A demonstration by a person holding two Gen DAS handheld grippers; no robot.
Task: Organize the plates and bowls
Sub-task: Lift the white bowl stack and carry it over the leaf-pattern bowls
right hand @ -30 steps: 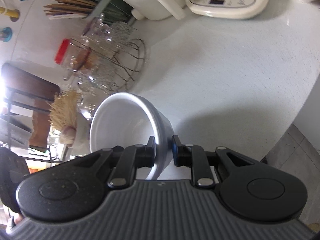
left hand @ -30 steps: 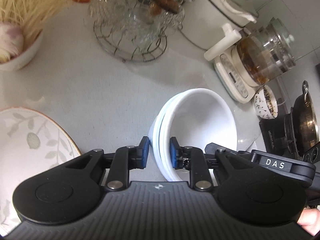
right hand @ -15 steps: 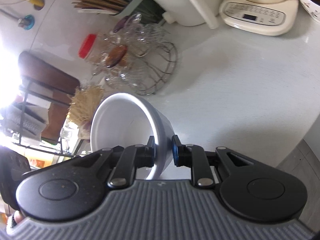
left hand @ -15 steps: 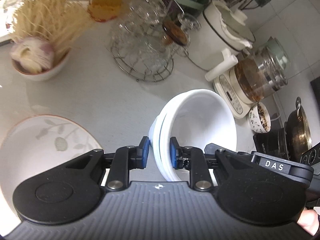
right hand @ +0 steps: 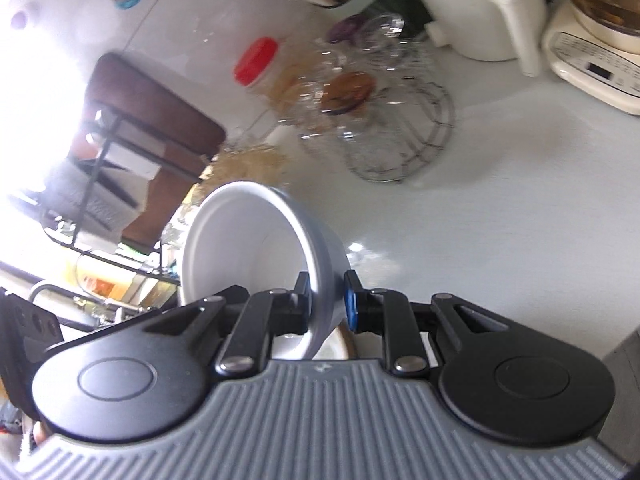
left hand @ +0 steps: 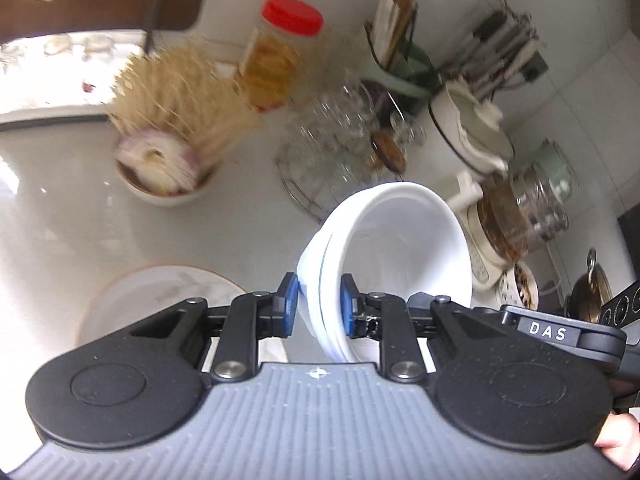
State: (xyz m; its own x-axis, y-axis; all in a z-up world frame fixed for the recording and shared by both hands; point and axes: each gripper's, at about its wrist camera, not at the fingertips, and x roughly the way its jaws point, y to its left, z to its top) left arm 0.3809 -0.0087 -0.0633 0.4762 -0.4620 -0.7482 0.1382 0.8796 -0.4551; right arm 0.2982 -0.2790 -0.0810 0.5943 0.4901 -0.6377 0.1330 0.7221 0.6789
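My left gripper (left hand: 319, 306) is shut on the rim of a stack of nested white bowls (left hand: 400, 240), held tilted above the white counter. A white plate with a gold rim (left hand: 160, 300) lies on the counter below and to the left of it. My right gripper (right hand: 327, 304) is shut on the rim of a single white bowl (right hand: 248, 248), also held tilted in the air. A sliver of a gold-rimmed plate (right hand: 336, 348) shows under the right gripper's fingers.
A bowl with garlic and dried noodles (left hand: 168, 168), a red-lidded jar (left hand: 276, 68), a wire rack of glass cups (left hand: 340, 148), a white kettle (left hand: 472, 132), a glass tea maker (left hand: 520, 216) and a chopstick holder (left hand: 396, 52) stand along the counter's back. A patterned bowl (left hand: 520, 288) and a pot (left hand: 592, 292) are at the right.
Both grippers have lifted and pulled back with their bowls, so more of the counter's back and wall is in view. The plate now looks smaller and sits lower left.
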